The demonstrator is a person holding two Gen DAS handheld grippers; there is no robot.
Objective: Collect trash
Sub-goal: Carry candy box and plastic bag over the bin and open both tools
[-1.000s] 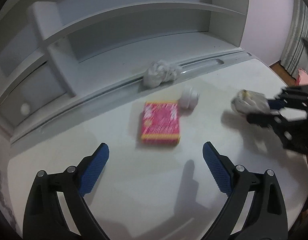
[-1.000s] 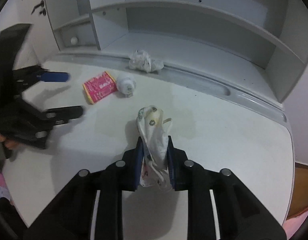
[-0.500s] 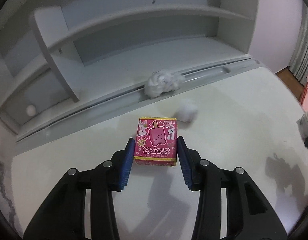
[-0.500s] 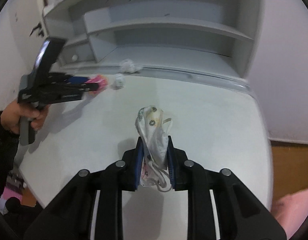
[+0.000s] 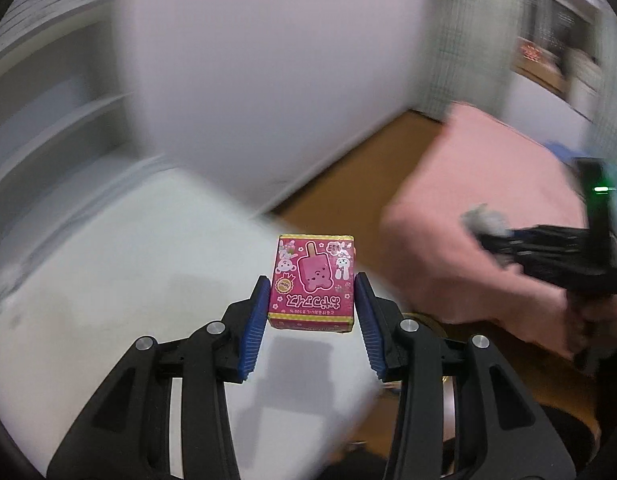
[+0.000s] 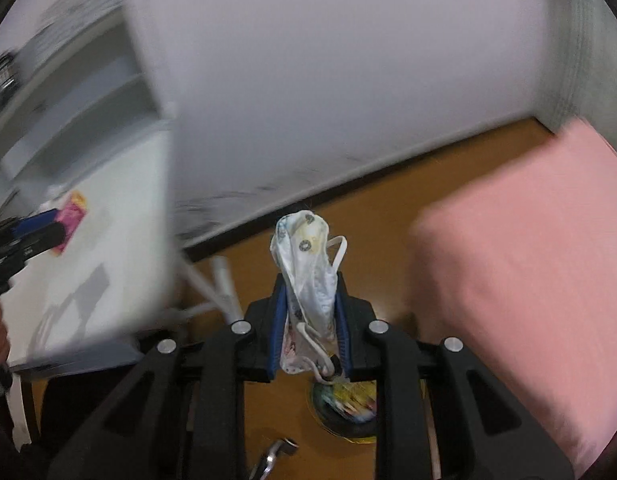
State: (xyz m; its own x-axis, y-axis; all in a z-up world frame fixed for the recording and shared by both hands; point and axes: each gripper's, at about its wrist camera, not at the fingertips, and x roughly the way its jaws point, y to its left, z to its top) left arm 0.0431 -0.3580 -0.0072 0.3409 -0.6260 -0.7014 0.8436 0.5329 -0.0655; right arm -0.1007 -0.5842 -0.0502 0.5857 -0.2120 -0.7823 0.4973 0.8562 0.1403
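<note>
Left gripper (image 5: 311, 305) now lifts pink box (image 5: 312, 282) off tabletop (image 5: 108, 280) edge; right gripper (image 6: 310, 312) fingers clamp mask (image 6: 308, 268), swinging binward.

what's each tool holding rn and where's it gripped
Left tool: pink box, pinched by its two side faces. Right tool: crumpled face mask, clamped around its lower half.

Box (image 5: 311, 282) now off the tabletop (image 5: 108, 280), lifted in the left tongs (image 5: 311, 316), which were wide open a second ago and closed on it half a second ago. Both views swung away from the shelves toward wall, wooden floor (image 6: 388, 208) and pink bed (image 6: 528, 260). Right tongs (image 6: 310, 320) carried beyond the tabletop edge, now over the floor above a round bin (image 6: 344, 408). Mask (image 6: 308, 264) unchanged in grip.
</note>
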